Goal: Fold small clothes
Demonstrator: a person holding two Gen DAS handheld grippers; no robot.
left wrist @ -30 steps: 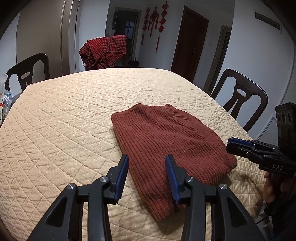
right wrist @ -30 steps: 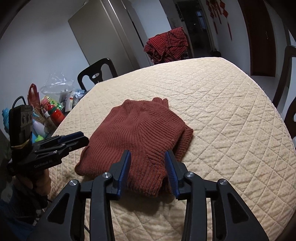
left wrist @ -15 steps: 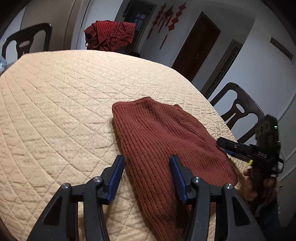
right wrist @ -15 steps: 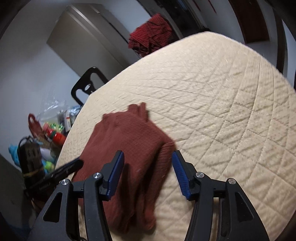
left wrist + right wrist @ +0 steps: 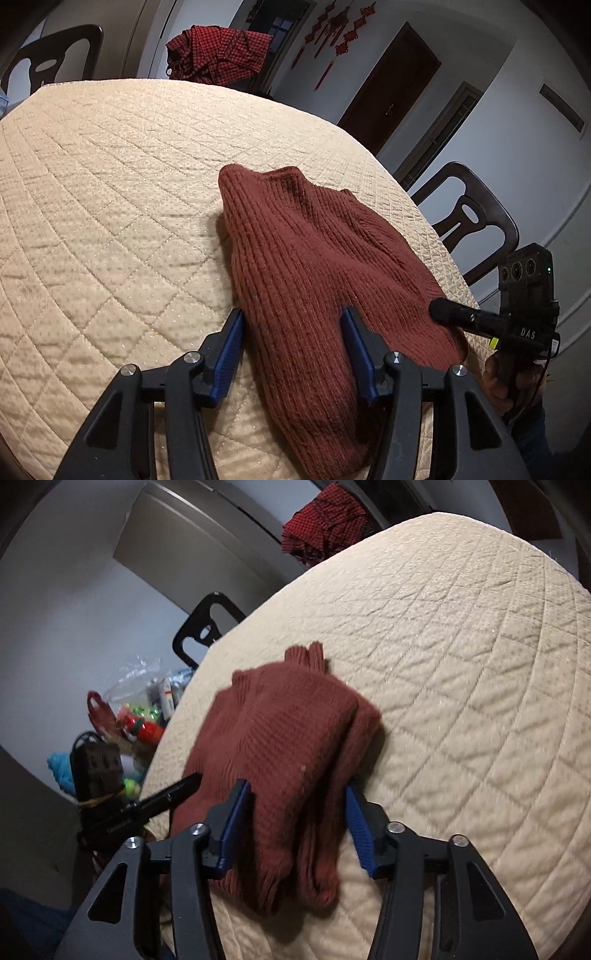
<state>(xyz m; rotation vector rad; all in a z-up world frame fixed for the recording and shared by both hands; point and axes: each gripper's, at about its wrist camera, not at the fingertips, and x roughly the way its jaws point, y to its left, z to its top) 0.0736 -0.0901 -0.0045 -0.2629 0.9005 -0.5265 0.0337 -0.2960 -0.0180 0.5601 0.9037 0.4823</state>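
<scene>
A folded rust-red knit sweater (image 5: 314, 266) lies on the beige quilted table (image 5: 110, 192) near its front edge; it also shows in the right wrist view (image 5: 280, 738). My left gripper (image 5: 291, 325) is open, its blue-padded fingers straddling the sweater's near left end. My right gripper (image 5: 295, 797) is open and straddles the sweater's near right end; its tip also shows in the left wrist view (image 5: 443, 312) against the sweater's right edge. The left gripper shows in the right wrist view (image 5: 184, 786) at the sweater's left edge.
A red checked garment (image 5: 218, 55) hangs on a chair at the table's far side. Dark wooden chairs (image 5: 469, 218) stand at the right and far left. Bags and bottles (image 5: 144, 720) crowd a surface left of the table.
Both grippers have moved forward and down onto the sweater's near ends, staying open. The sweater lies where it was.
</scene>
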